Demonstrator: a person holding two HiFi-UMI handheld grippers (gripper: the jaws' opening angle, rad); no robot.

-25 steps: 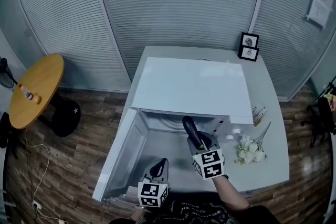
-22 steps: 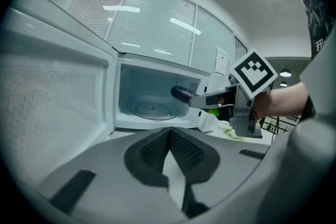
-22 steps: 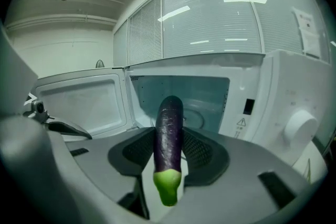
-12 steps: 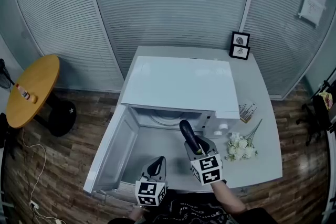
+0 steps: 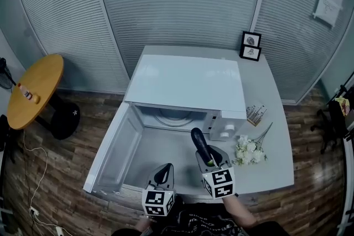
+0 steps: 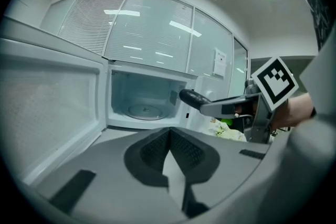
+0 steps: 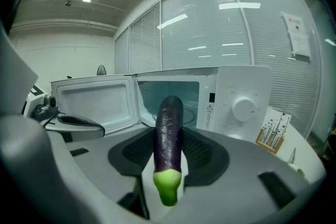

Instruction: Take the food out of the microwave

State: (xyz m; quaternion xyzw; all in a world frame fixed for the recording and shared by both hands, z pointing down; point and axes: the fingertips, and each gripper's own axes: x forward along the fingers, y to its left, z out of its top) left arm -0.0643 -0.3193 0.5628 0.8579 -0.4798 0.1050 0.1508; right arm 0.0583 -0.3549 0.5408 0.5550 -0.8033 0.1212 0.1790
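A white microwave (image 5: 188, 85) stands on the grey table with its door (image 5: 110, 146) swung wide open to the left. Its cavity holds only the glass turntable (image 6: 142, 110). A dark purple eggplant (image 5: 200, 143) with a green stem end (image 7: 168, 186) points toward the opening. My right gripper (image 5: 206, 153) is shut on it in front of the microwave, and in the right gripper view the pads clamp its sides (image 7: 168, 134). My left gripper (image 5: 164, 173) is lower left, near the table's front edge, shut with nothing in it (image 6: 169, 152).
White flowers (image 5: 248, 152) lie right of the microwave, beside a small card holder (image 5: 255, 114). Two framed pictures (image 5: 250, 46) stand at the table's back. A round wooden table (image 5: 33, 91) with a bottle stands far left on the wood floor.
Both grippers have drawn back from the microwave toward the table's front edge. The eggplant has moved with the right gripper, farther out from the cavity opening.
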